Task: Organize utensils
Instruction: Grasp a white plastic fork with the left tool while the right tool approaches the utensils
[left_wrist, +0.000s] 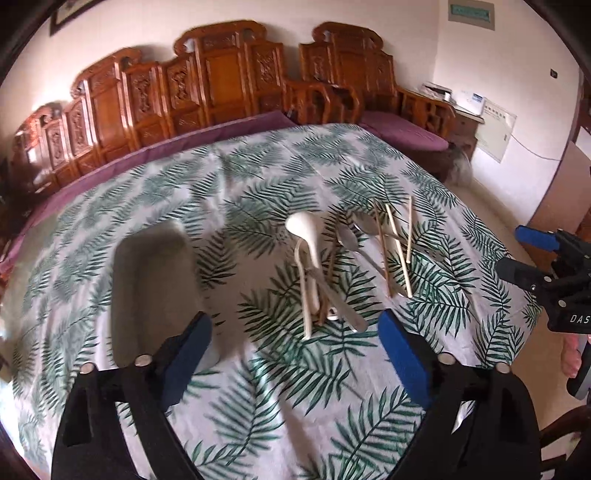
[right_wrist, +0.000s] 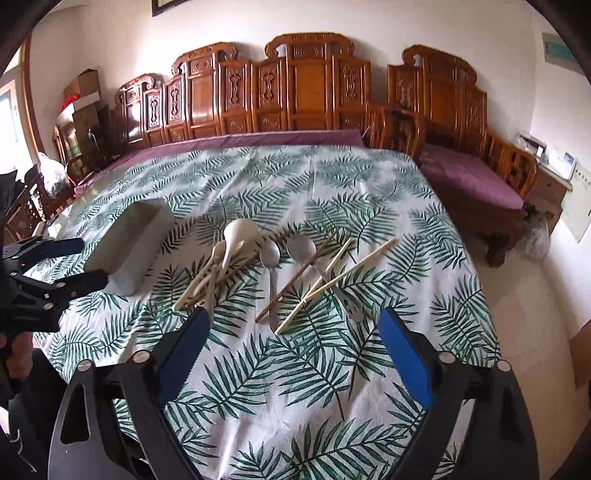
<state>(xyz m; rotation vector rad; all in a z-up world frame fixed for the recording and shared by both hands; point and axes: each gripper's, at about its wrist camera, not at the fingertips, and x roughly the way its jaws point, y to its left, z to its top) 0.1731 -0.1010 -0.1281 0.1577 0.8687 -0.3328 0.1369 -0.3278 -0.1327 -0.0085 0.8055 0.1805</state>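
Both grippers hover over the table with jaws apart and nothing between them. From its own camera the left gripper (left_wrist: 295, 354) has blue pads spread over the leaf-print cloth (left_wrist: 258, 177), facing the white spoon (left_wrist: 308, 236) and the utensils heaped under it. To its left lies the grey tray (left_wrist: 147, 280), long and empty-looking. The right gripper (right_wrist: 295, 354) faces the scattered part of the pile: two metal spoons (right_wrist: 269, 254), a fork (right_wrist: 351, 306) and loose chopsticks (right_wrist: 332, 284) crossing one another on the cloth. All utensils lie on the cloth, right of the tray and none in it. Behind the table stands a carved wooden bench (right_wrist: 306, 92) with purple cushions.
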